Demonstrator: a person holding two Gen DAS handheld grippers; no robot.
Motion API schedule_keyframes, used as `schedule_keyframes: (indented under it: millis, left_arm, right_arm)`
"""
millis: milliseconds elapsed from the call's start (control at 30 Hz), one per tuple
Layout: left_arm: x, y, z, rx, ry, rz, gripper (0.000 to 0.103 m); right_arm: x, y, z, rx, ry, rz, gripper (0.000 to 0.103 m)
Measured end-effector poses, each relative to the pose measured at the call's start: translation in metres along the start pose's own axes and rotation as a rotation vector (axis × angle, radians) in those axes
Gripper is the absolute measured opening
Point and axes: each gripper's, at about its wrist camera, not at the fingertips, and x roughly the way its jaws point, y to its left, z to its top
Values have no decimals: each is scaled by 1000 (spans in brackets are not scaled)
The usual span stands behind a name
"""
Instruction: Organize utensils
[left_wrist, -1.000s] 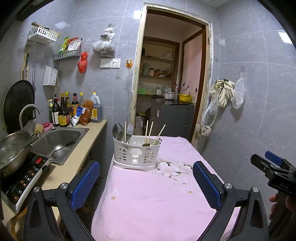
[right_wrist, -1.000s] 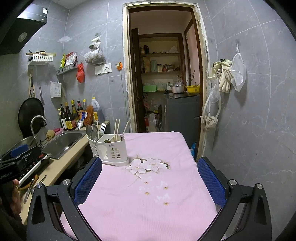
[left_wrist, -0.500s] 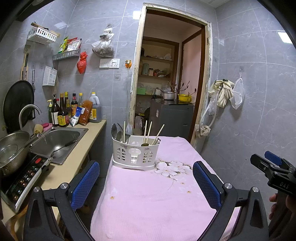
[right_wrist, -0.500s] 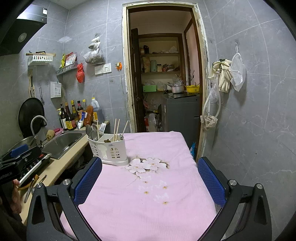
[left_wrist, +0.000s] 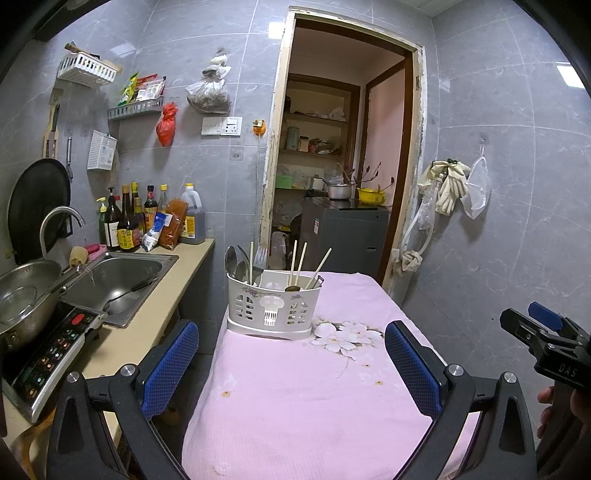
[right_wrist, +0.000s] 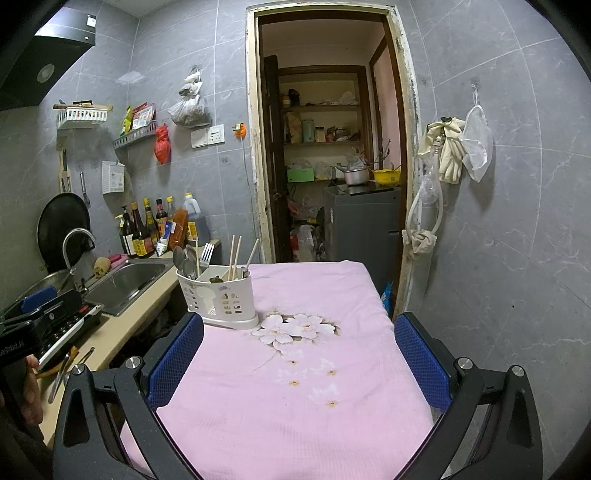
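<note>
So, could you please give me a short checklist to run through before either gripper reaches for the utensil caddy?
1. Left tongs open and empty: ok.
2. Right tongs open and empty: ok.
3. White utensil caddy upright on the pink tablecloth: ok.
4. Path from both tongs to the caddy free of objects: ok.
5. Utensils sorted by type: not ok; one chopstick stands among the spoons, apart from the other chopsticks.
6. Small dark item at the caddy rim identified: cannot tell.
</note>
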Motion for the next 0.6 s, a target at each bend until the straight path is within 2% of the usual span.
schedule_keyframes:
  millis: [600]
  left_arm:
    - [0,1,0,-1,0,-1,102]
  right_arm:
    - [0,-2,0,-1,1,0,101]
